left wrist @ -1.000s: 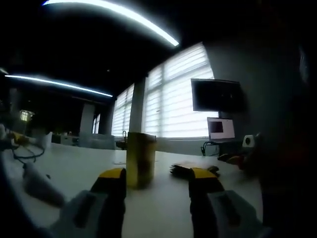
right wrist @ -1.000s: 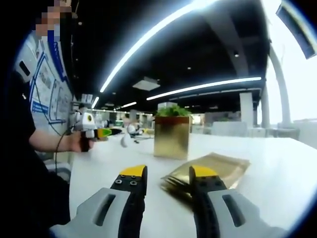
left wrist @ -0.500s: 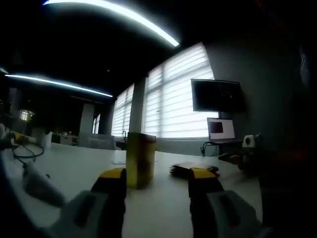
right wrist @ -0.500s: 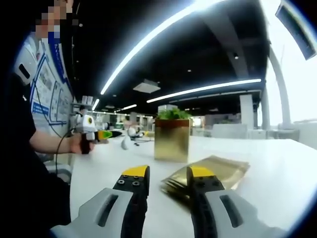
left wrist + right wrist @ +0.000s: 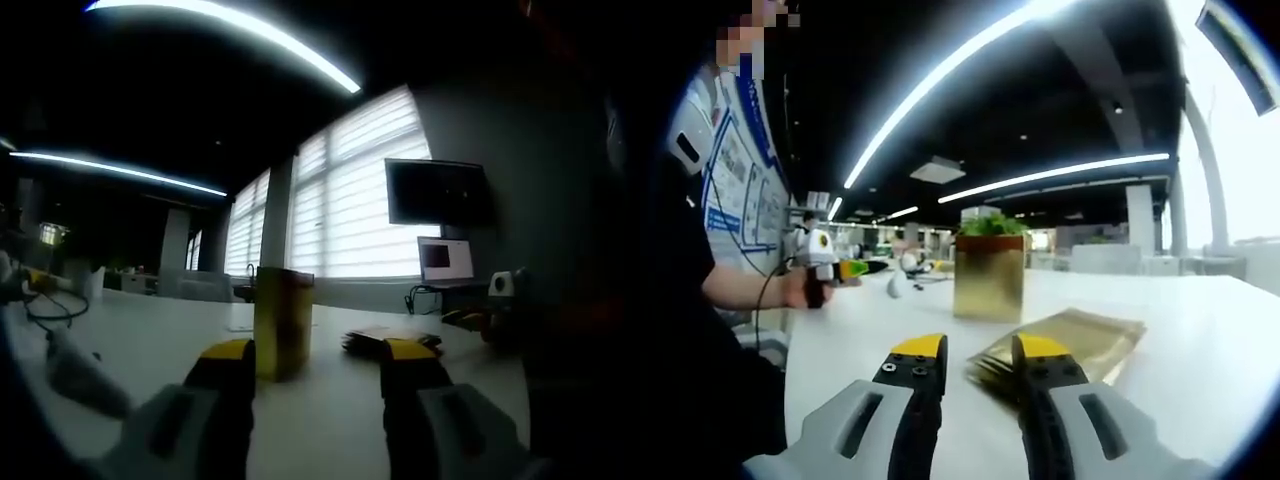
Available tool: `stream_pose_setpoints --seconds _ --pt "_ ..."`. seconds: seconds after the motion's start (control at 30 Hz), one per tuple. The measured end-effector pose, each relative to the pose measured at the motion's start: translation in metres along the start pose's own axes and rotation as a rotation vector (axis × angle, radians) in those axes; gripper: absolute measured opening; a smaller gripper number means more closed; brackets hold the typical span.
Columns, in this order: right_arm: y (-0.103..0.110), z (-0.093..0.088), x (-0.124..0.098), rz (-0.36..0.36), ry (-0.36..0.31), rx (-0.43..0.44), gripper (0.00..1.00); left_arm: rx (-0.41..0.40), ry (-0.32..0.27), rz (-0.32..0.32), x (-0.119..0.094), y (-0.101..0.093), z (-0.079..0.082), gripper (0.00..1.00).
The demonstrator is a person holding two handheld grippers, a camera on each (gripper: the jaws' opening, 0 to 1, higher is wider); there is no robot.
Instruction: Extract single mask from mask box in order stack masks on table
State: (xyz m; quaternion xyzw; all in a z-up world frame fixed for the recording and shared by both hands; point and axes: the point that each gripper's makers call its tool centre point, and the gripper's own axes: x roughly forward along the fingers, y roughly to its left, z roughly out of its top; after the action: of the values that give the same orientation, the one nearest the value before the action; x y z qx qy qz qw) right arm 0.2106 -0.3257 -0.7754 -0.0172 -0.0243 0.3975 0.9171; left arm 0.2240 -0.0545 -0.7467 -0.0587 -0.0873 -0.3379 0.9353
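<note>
Hovering low over the white table, the right gripper has its jaws standing a little apart with nothing between them, their yellow tips just short of the flat stack of gold mask packets lying beyond. Past that stack, a little to its left, stands the gold mask box, upright, with something green showing out of its top.

In the left gripper view, the left gripper is spread wider and empty, close above the same table. The mask box stands just beyond its left jaw, and the stack lies low to the right of the box. Farther off on the left a cable trails across the tabletop; at the far right a monitor hangs by the bright window blinds.

My reading is that a fresh extraction is about to start: neither gripper holds a mask. The next move likely calls for one gripper to steady the box while the other reaches its open top and pinches a single packet, not several.
</note>
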Motion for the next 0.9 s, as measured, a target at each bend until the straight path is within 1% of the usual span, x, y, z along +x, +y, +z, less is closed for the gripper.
stream_pose_setpoints --seconds 0.13,0.27,0.4,0.73,0.9 --pt "-0.0027 0.0007 -0.0003 -0.008 -0.007 -0.003 0.26 0.003 0.006 -0.001 0.0002 -0.0001 -0.0011 0.53" --pt "-0.0041 -0.0022 -0.0003 -0.009 0.007 0.001 0.31 0.006 0.009 0.001 0.0006 -0.0030 -0.0014 0.53" --pt "-0.0004 -0.0030 0.0001 -0.008 0.014 -0.005 0.30 0.008 0.009 0.003 0.0007 -0.0042 -0.0013 0.53" --pt "-0.0008 -0.0044 -0.0009 -0.013 0.020 -0.019 0.30 0.010 0.017 -0.001 0.0012 -0.0065 -0.0026 0.53" --pt "-0.0028 -0.0065 -0.0010 -0.007 0.026 -0.030 0.30 0.015 0.041 -0.001 0.0027 -0.0077 -0.0072 0.53"
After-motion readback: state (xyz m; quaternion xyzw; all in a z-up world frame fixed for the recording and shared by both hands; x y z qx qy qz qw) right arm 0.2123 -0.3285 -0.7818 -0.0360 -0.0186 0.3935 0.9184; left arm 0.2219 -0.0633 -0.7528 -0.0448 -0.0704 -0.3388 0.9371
